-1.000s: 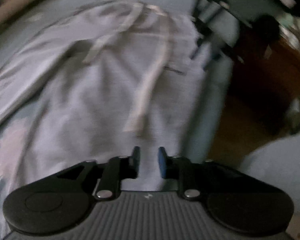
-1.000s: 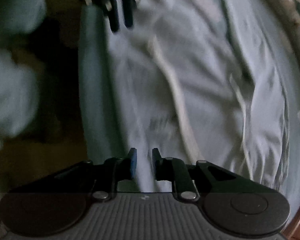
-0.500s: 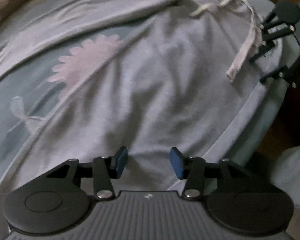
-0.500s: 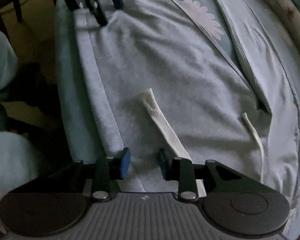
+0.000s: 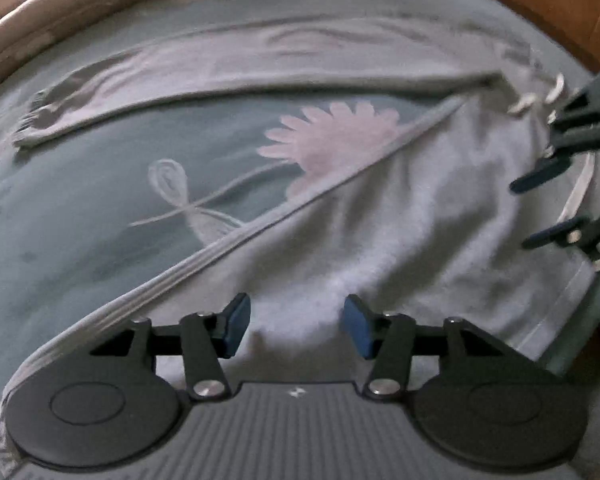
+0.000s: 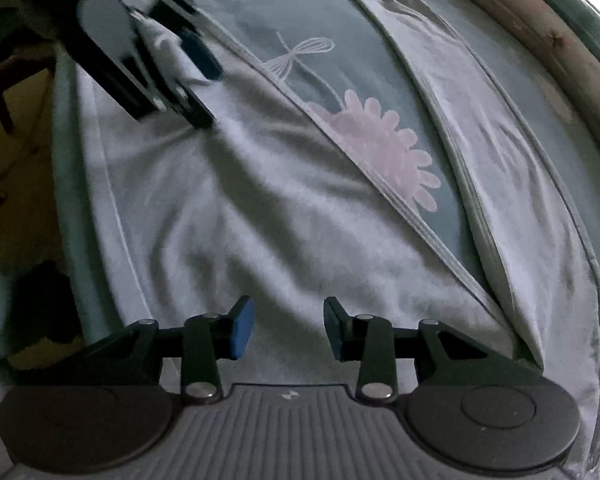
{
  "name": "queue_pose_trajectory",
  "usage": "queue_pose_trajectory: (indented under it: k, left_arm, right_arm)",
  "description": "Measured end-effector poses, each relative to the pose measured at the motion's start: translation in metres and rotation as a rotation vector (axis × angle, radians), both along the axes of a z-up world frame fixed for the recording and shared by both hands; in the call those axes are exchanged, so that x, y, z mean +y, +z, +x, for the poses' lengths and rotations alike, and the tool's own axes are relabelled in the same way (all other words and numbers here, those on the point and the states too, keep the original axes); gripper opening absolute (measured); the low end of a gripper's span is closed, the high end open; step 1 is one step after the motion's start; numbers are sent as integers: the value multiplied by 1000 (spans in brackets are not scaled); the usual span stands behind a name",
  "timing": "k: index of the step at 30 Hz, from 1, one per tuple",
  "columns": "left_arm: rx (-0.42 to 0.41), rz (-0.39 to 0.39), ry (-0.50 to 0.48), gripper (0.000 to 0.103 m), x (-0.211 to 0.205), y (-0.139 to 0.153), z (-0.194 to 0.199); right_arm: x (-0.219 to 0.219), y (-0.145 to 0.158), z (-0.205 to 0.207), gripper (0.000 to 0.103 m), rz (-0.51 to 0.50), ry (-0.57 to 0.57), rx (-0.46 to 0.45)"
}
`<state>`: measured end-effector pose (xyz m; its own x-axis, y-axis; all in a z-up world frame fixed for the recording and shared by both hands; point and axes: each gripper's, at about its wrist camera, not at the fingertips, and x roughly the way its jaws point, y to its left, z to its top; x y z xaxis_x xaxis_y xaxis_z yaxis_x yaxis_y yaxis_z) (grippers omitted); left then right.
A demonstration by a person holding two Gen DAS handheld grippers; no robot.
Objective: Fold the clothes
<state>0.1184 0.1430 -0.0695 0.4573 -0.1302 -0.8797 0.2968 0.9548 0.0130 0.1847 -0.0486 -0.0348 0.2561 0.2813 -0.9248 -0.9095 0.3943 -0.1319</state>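
Grey sweatpants (image 5: 400, 216) lie spread on the flower-print bed (image 5: 100, 208), legs splayed | left tool (image 5: 294, 326), right tool (image 6: 288, 328) now both spread wider, holding nothing | cloth released, ready for regrasping.

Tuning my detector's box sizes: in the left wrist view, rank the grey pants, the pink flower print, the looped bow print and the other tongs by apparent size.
1. grey pants
2. pink flower print
3. Other tongs and looped bow print: too alike; the tongs are cropped and nearer.
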Motion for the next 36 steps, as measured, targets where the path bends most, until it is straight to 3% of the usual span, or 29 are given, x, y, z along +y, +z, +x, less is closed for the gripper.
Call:
queue_pose_trajectory:
  k: [5, 12, 15, 20, 25, 28, 32, 36]
  left_arm:
    - [58, -86, -67, 56, -11, -15, -6]
    - [82, -124, 103, 56, 33, -23, -30]
    - [103, -61, 179, 57, 59, -20, -42]
    - [93, -70, 246, 59, 80, -22, -43]
    - [85, -78, 311, 60, 101, -24, -45]
    - [102, -80, 320, 67, 105, -24, -61]
    - [119, -74, 321, 67, 110, -20, -79]
    - [61, -32, 293, 68, 117, -13, -85]
  right_arm:
    - [31, -3, 3, 47, 17, -54, 35]
    - [63, -10, 12, 52, 3, -60, 56]
    - [72, -13, 12, 52, -11, -71, 67]
    - [89, 4, -5, 53, 36, -80, 82]
    - [128, 6, 2, 53, 88, -58, 103]
    - [151, 8, 5, 53, 117, -43, 117]
    - [181, 8, 9, 53, 151, -22, 142]
    - [208, 6, 14, 53, 190, -13, 189]
